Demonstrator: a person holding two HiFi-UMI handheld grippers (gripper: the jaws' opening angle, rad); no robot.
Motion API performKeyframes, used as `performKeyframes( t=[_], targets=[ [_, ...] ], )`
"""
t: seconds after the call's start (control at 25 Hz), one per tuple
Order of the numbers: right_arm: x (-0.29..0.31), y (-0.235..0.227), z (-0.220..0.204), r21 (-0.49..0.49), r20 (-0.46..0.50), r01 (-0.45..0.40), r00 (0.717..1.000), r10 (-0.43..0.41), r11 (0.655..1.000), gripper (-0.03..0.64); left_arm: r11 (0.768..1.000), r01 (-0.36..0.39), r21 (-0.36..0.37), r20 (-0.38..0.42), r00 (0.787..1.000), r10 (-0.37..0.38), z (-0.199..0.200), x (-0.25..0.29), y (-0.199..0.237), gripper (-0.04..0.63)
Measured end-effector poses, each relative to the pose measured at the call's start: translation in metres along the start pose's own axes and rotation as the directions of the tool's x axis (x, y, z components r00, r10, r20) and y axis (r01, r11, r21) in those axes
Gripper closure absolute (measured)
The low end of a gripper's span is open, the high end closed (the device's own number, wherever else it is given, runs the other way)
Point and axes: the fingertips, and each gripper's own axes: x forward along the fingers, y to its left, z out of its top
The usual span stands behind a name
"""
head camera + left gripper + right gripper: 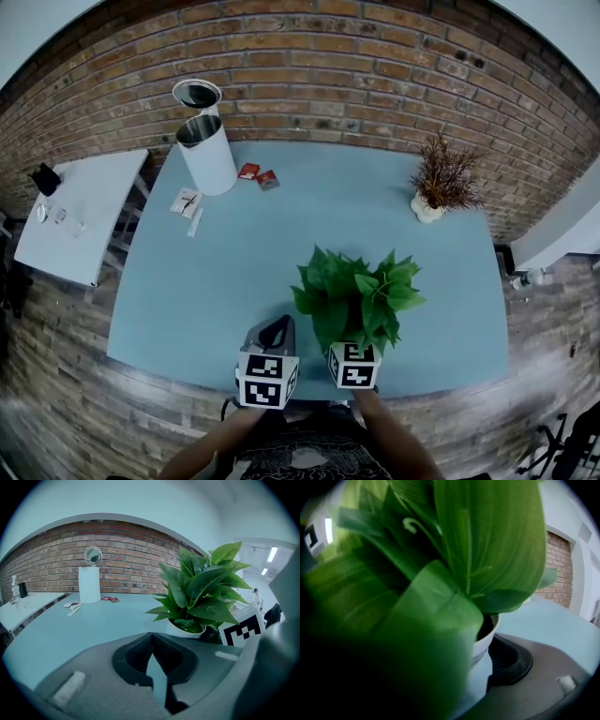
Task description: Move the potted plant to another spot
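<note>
Pale-blue table (216, 281) carries the potted plant (359, 295) at its front edge, right of centre. The right gripper (355, 364) clamps the white pot; the left gripper (151, 639) waits beside it, jaws together and empty. The grasp looks made, so next comes a level lift.

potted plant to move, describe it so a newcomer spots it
On the blue table, look at the near edge, right of centre. The green plant stands there at the right gripper; unlike the brown dried plant at the far right, it is broad-leaved.
</note>
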Motion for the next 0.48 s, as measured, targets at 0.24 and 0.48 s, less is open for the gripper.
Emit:
performKeyframes(
  t=[0.24,0.48],
  targets=[
    [0.008,0.021,0.004,-0.012,-0.006,-0.013,1.0,0.013,1.0,0.127,1.0,-0.003,-0.008,0.003,1.0,0.003,-0.001,-0.004,0.02,0.597],
    [0.016,0.04,0.006,-0.014,-0.006,-0.022,1.0,0.021,1.0,0.127,1.0,0.0,-0.009,0.008,1.0,0.0,0.001,-0.008,0.036,0.598]
  ],
)
